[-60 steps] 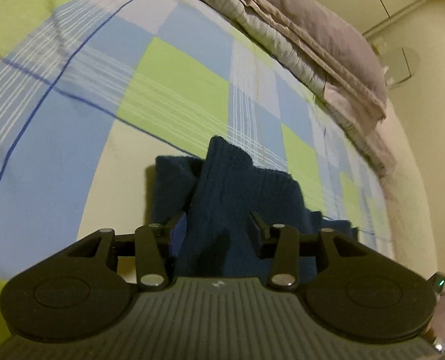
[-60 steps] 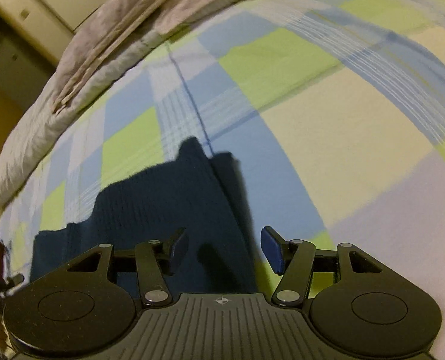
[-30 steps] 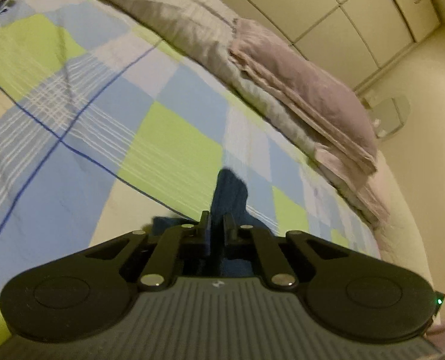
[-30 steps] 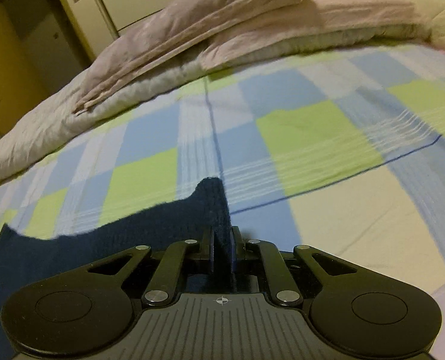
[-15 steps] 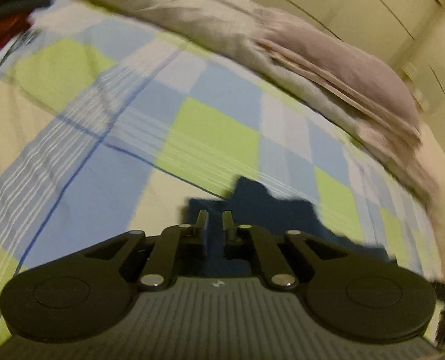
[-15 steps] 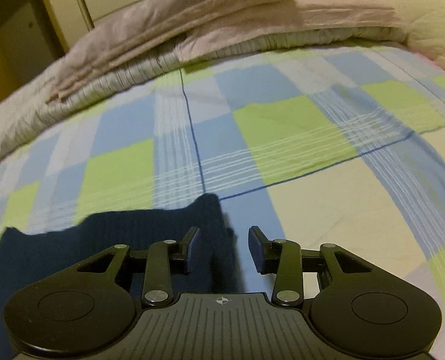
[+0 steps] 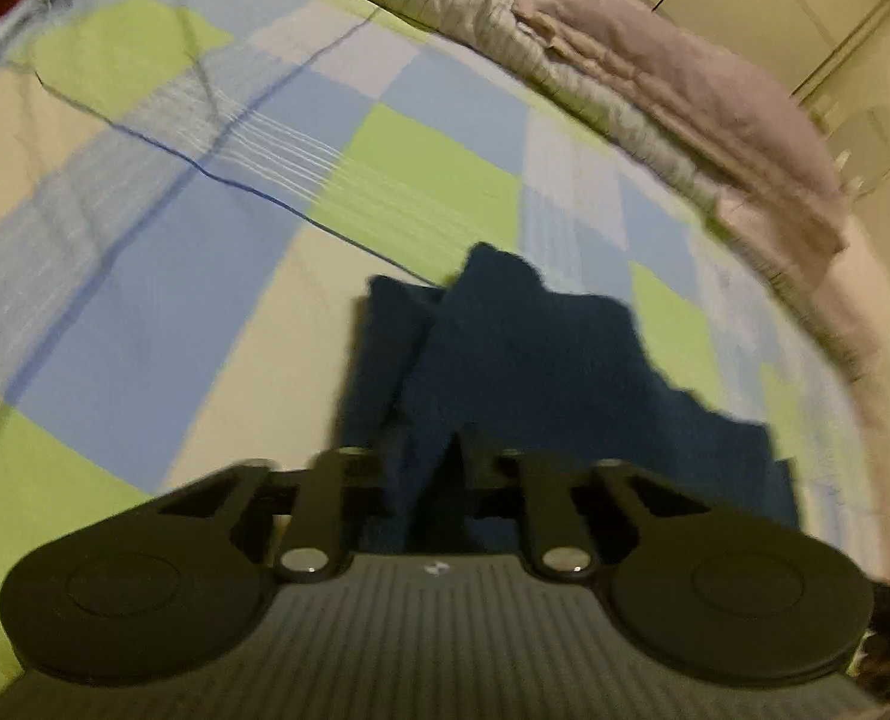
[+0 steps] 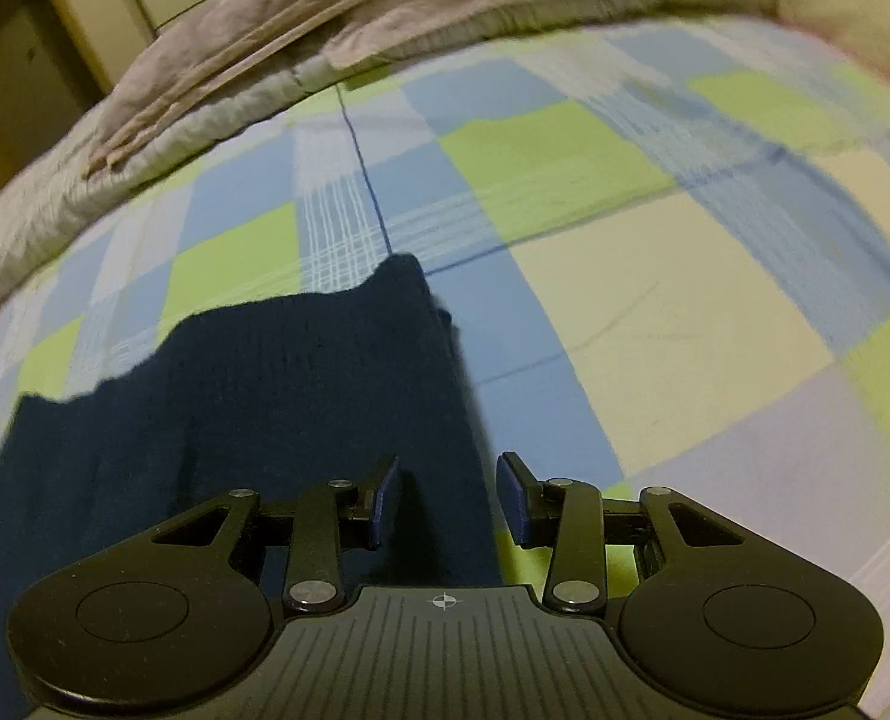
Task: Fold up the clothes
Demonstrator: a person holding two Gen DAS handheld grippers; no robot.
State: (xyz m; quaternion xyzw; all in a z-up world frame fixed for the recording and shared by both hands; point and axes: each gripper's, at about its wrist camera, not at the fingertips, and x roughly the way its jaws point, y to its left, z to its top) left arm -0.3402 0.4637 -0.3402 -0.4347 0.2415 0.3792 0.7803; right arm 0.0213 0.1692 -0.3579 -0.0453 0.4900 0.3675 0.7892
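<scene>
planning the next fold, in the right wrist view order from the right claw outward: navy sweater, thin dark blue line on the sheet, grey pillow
1. navy sweater, under the right claw and spreading left
2. thin dark blue line, mid-sheet beyond the sweater's peak
3. grey pillow, at the bed's far edge

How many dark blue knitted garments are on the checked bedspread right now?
1. The dark blue knitted garment lies on the blue, green and cream checked bedspread, directly ahead of both cameras. Others may lie outside these views.

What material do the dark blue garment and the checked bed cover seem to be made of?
Dark blue garment: probably a thick knit, wool or acrylic; matte, with faint ribbed texture and soft fuzzy edges.
Checked bed cover: probably thin woven cotton; smooth and matte, with fine woven stripes and small creases.
</scene>
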